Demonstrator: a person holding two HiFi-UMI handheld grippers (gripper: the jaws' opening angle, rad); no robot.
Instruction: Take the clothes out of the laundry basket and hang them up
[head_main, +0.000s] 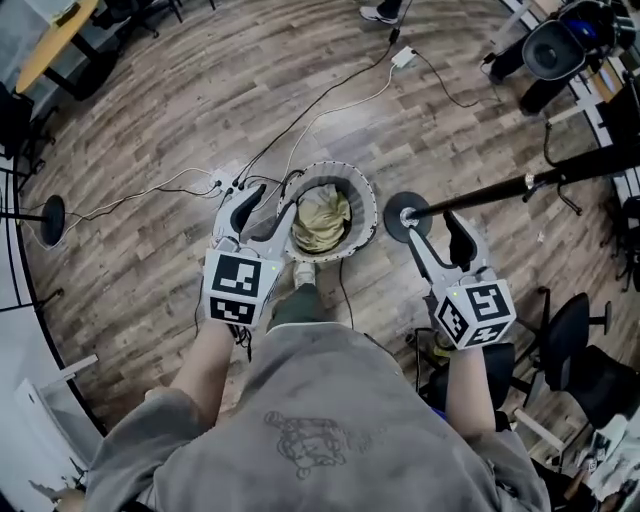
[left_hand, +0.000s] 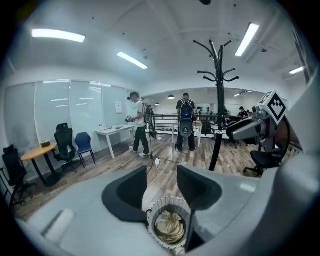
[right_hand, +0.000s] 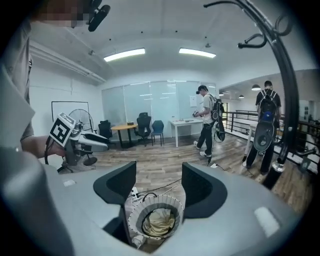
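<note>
Clothes (head_main: 320, 222), a pale yellowish bundle, lie crumpled inside the laundry basket (head_main: 368, 200), a round white basket standing on the wooden floor (head_main: 140, 130) just ahead of our shoe (head_main: 303, 272).

We hold the left gripper (head_main: 275, 200) with its jaws spread and gripping nothing. In the left gripper view, the basket and its bundle show through the gap, below and beyond the tips. The right gripper (head_main: 432, 220) has its jaws spread in the same way, with nothing pinched, and its own view frames the same basket between and below them.

In the head view, our left gripper hangs over the basket's left rim. Our right gripper sits just to the basket's right, over the round base of the coat stand (head_main: 500, 188), which stands upright beside the basket in both gripper views.

Cables (head_main: 330, 95) trail across the floor away from the basket's far side. Farther back in the room, two people (left_hand: 186, 122) wearing backpacks stand near a railing, and office chairs (left_hand: 65, 145) sit by the glass wall.
</note>
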